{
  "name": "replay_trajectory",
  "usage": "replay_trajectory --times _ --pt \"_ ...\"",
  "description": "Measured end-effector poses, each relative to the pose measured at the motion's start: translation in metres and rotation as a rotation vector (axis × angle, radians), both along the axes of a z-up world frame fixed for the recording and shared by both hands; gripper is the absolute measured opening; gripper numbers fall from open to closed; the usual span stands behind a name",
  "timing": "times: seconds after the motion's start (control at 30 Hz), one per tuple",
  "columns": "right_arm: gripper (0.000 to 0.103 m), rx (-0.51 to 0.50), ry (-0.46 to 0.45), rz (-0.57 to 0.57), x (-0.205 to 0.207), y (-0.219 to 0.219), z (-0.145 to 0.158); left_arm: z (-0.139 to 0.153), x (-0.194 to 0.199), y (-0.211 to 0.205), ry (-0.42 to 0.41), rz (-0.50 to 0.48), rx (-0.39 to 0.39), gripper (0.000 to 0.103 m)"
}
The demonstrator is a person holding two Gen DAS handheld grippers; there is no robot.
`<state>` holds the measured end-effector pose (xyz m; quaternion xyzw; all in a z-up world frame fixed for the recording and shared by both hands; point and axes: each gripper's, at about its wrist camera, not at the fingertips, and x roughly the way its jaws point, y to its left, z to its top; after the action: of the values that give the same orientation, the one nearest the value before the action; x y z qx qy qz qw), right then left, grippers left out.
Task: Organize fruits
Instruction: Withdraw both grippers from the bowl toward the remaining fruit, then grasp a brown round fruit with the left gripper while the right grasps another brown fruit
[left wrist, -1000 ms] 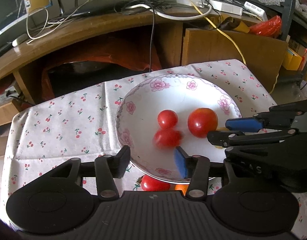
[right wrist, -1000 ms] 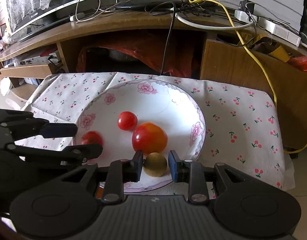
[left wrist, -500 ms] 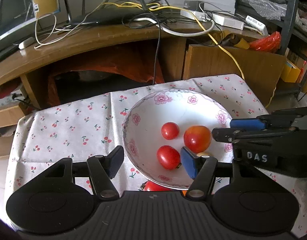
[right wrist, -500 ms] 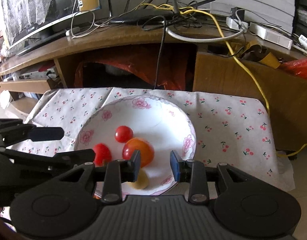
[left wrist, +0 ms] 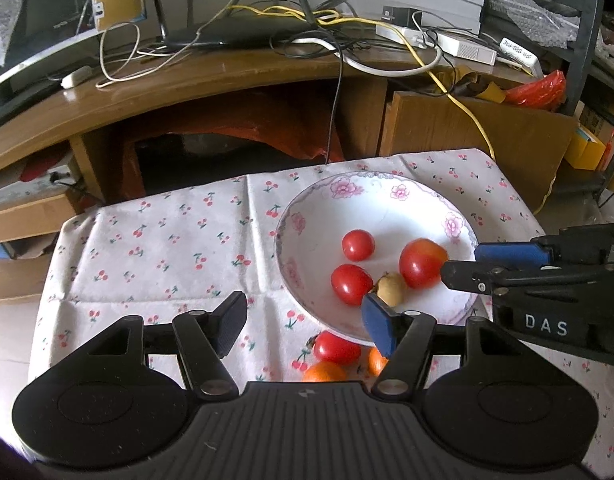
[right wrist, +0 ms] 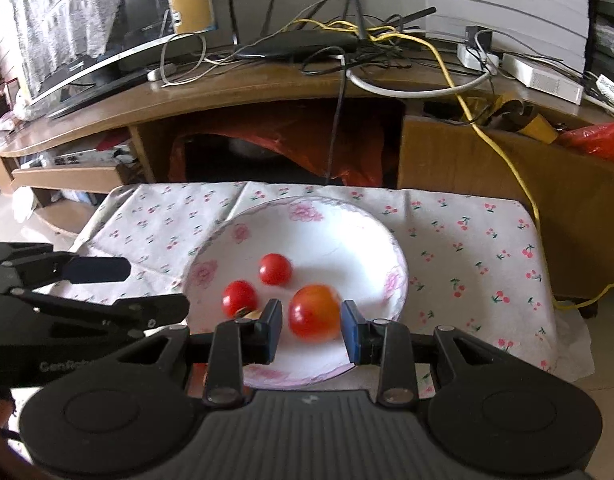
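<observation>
A white floral plate (left wrist: 387,196) sits on the cherry-print cloth. In it lie two small red tomatoes (left wrist: 358,245) (left wrist: 351,283), a larger red-orange tomato (left wrist: 423,263) and a small tan fruit (left wrist: 391,285). My left gripper (left wrist: 305,322) hovers open over the plate's near-left rim with nothing between its fingers. My right gripper (right wrist: 311,332) hangs above the plate's near edge, its jaws a narrow gap apart and gripping nothing. The big tomato (right wrist: 315,312) shows through that gap, slightly blurred. The right finger hides most of the tan fruit in the right wrist view.
A red tomato (left wrist: 336,347) and two orange fruits (left wrist: 325,372) lie on the cloth (left wrist: 167,248) just before the plate. Behind stands a wooden desk (left wrist: 227,76) with tangled cables and a router. The cloth's left half is bare.
The right gripper let go of the tan fruit, which now lies in the plate. The left jaws widened, leaving a small tomato in the plate. Both grippers drew back and up.
</observation>
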<state>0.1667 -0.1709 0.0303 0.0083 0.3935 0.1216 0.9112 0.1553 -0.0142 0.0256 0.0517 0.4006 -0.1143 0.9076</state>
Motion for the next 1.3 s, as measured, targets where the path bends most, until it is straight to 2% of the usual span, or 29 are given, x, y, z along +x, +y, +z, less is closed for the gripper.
replay_trajectory --times 0.3,0.67,0.9,1.03,1.17,1.3 --pt "0.033 0.011 0.019 0.035 -0.027 0.012 0.001 0.002 -0.023 0.016 0.024 0.016 -0.008 0.073" --pt "0.033 -0.009 0.088 0.132 -0.065 0.045 -0.020 0.000 -0.053 0.036 0.062 0.028 -0.025 0.075" --pt "0.033 -0.034 0.111 0.190 -0.071 0.061 -0.032 -0.003 -0.062 0.045 0.077 0.009 -0.041 0.076" --pt "0.033 -0.051 0.116 0.170 -0.069 0.054 -0.028 -0.013 -0.063 0.040 0.110 -0.023 -0.070 0.076" --pt "0.033 -0.076 0.120 0.102 -0.064 0.039 -0.027 -0.029 -0.066 0.019 0.138 -0.083 -0.043 0.074" --pt "0.033 -0.073 0.141 0.066 -0.059 0.028 -0.028 -0.044 -0.064 0.001 0.125 -0.110 0.002 0.071"
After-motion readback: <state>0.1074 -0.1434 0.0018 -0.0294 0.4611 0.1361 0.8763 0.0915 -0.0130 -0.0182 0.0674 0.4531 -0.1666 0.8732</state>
